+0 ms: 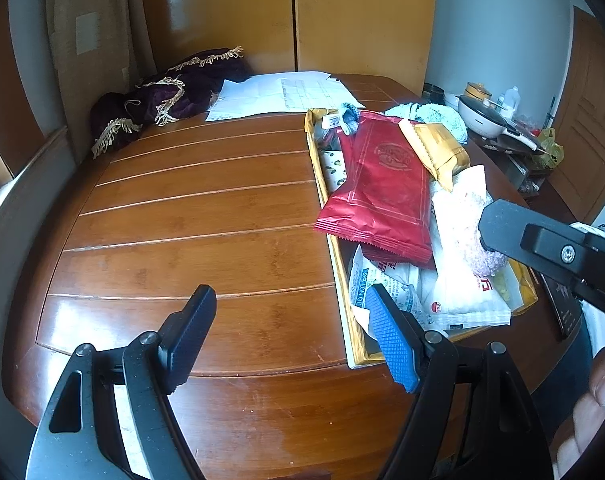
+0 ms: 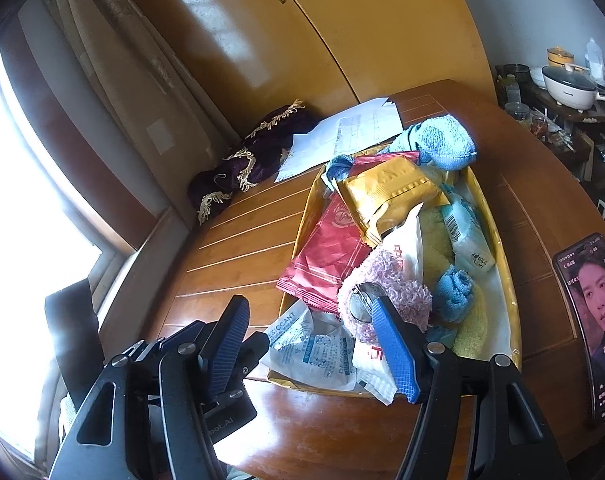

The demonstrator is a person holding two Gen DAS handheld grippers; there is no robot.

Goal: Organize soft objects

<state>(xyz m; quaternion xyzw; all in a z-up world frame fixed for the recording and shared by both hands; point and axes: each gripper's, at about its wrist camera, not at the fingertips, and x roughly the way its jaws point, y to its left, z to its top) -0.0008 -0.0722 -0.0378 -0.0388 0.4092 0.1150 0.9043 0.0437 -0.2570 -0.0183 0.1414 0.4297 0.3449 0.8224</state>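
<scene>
On the table: we see a wide brown wooden table (image 1: 190, 216) with pale inlaid lines; most of its left half is bare.
Cupboard: behind the table we see tall yellow-brown doors (image 2: 342, 28).
Tray: we find a shallow yellow tray (image 2: 498, 248) on the right part of the table, heaped with soft things and packets.
Dark cloth: a purple cloth with gold fringe (image 1: 170, 96) lies bunched at the far left corner, apart from the tray.
Papers: white sheets (image 1: 282, 94) lie at the far edge, between the cloth and the tray.
Red packet: a flat red packet (image 1: 382, 184) lies on top of the heap, its near left corner hanging over the tray's left rim.
Gold packet: a gold packet (image 2: 390, 196) rests across the far end of the red one.
Blue towel: a light blue towel (image 2: 442, 140) sits bunched at the tray's far end.
Pink fluffy piece: a pink fluffy cloth (image 2: 386, 292) lies on the near part of the heap.
Desiccant bag: a white desiccant bag (image 2: 310, 348) lies over the tray's near rim.
Phone: a lit phone (image 2: 594, 320) lies on the table right of the tray.
Left gripper: our left gripper (image 1: 290, 336) hangs over the table near the tray's near left corner, jaws wide apart, grasping nothing.
Right gripper: our right gripper (image 2: 310, 344) hovers at the tray's near end, jaws wide apart with nothing between them; its right finger (image 2: 394, 348) overlaps the pink piece, and we cannot tell whether they touch.
</scene>
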